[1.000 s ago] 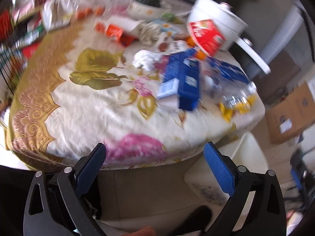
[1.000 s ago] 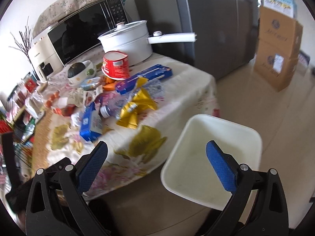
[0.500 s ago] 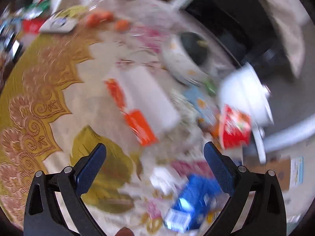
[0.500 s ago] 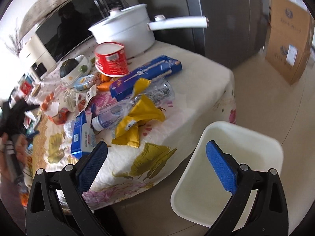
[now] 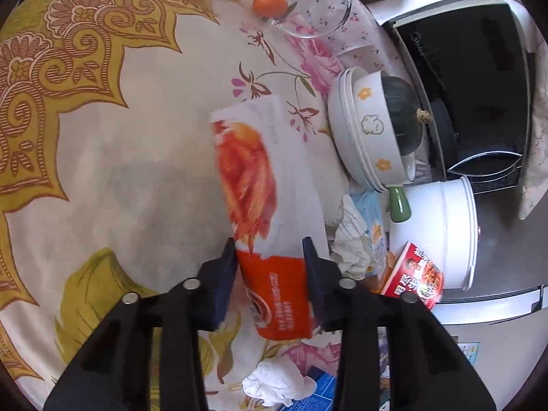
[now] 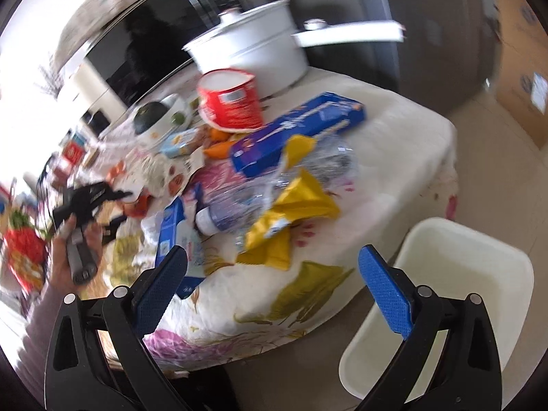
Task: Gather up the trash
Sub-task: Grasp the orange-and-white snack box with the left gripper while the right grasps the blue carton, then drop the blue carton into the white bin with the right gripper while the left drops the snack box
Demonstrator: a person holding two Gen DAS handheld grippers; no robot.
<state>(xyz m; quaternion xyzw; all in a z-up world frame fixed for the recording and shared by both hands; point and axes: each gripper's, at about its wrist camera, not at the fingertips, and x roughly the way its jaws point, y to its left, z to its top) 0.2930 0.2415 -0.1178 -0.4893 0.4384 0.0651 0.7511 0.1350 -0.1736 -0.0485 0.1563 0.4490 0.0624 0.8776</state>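
My left gripper (image 5: 270, 253) is shut on the orange end of an orange-and-white food box (image 5: 263, 185) that lies on the flowered tablecloth (image 5: 137, 157). My right gripper (image 6: 274, 267) is open and empty, hanging over the table's near edge. Ahead of it lie a yellow wrapper (image 6: 291, 215), a crushed clear bottle (image 6: 260, 198), a long blue box (image 6: 294, 133) and a red noodle cup (image 6: 231, 101). A white bin (image 6: 455, 294) stands on the floor to the right. The left gripper and the hand holding it (image 6: 82, 215) show at the left of the right wrist view.
A white pot (image 6: 253, 44) with a long handle, stacked bowls holding a dark squash (image 5: 373, 130), a microwave (image 5: 472, 78), oranges (image 5: 270, 3) and crumpled tissues (image 5: 274, 380) crowd the table. Cardboard boxes (image 6: 520, 51) stand by the far wall.
My left gripper moved in over the table and closed on the orange-and-white box. My right gripper drifted closer to the table and stayed open.
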